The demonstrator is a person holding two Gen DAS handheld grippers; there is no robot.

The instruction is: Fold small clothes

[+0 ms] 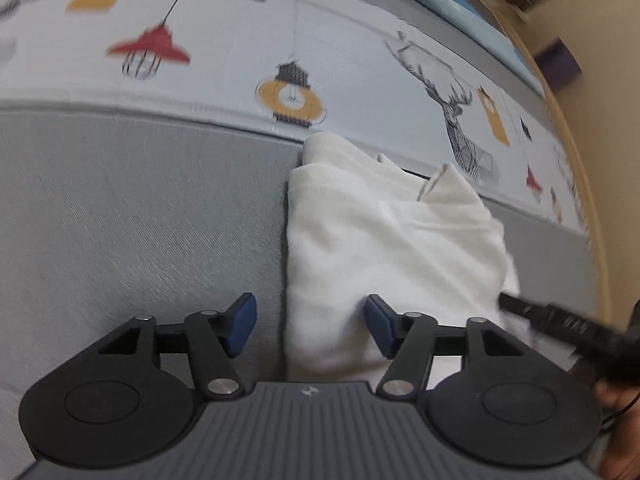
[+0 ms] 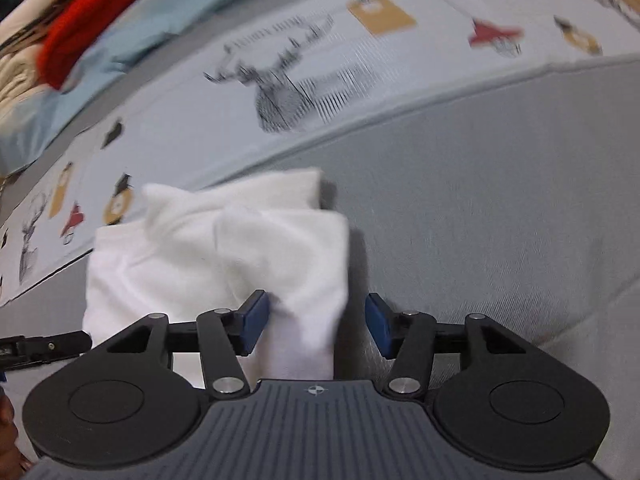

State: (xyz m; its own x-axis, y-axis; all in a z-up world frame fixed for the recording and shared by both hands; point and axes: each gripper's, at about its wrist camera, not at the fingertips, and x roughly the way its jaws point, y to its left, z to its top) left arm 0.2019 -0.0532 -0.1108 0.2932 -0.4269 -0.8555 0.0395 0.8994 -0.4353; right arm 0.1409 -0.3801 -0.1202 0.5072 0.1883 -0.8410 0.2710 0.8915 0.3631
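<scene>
A white folded garment point(image 1: 384, 248) lies on a grey bed surface point(image 1: 140, 208); it also shows in the right wrist view point(image 2: 216, 252). My left gripper point(image 1: 311, 330) is open, its blue pads straddling the garment's left edge, holding nothing. My right gripper point(image 2: 316, 326) is open, its pads astride the garment's right edge, with cloth between them but not pinched. The other gripper's black finger shows at the right of the left wrist view point(image 1: 560, 320) and at the left of the right wrist view point(image 2: 44, 346).
A white sheet band printed with lamps and deer point(image 1: 280, 60) runs behind the garment. Light blue bedding point(image 2: 132, 28) and a red cloth point(image 2: 88, 16) lie beyond it. A wooden bed frame edge point(image 1: 592, 200) curves at the right.
</scene>
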